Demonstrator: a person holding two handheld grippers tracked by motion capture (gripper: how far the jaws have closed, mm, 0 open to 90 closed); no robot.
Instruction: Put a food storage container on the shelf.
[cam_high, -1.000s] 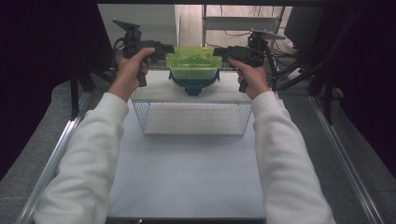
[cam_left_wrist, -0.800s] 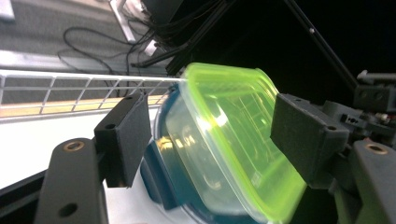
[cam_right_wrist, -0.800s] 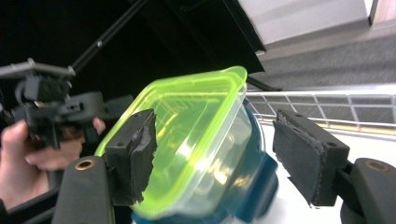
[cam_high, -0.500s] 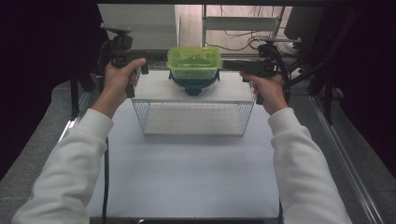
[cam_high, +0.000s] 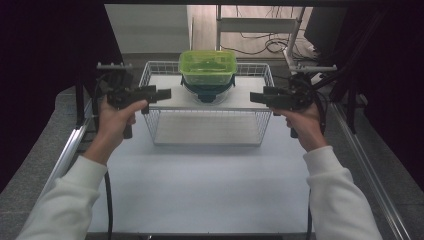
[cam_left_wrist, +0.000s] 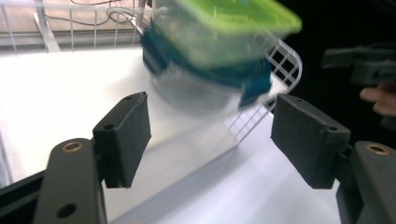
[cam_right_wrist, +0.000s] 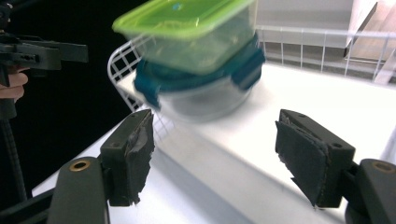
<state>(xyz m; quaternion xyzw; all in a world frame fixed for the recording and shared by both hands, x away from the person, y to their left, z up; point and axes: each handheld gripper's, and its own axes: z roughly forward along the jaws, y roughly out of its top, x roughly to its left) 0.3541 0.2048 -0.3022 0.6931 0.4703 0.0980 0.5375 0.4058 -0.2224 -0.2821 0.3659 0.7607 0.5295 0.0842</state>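
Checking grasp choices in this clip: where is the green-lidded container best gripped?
Probably at the two short ends of the green-lidded container, just under the lid rim, one gripper from each side. It sits stacked on a blue-clipped round container, and its ends face the open left gripper and right gripper.

Dim surroundings (gripper views blurred).

No legible txt or labels.

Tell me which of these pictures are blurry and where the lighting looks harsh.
Left gripper view: the green-lidded container is smeared by motion blur while the pads stay sharp. Right gripper view: same smear, and the white shelf is washed out. High view: sharp, with dark surroundings.
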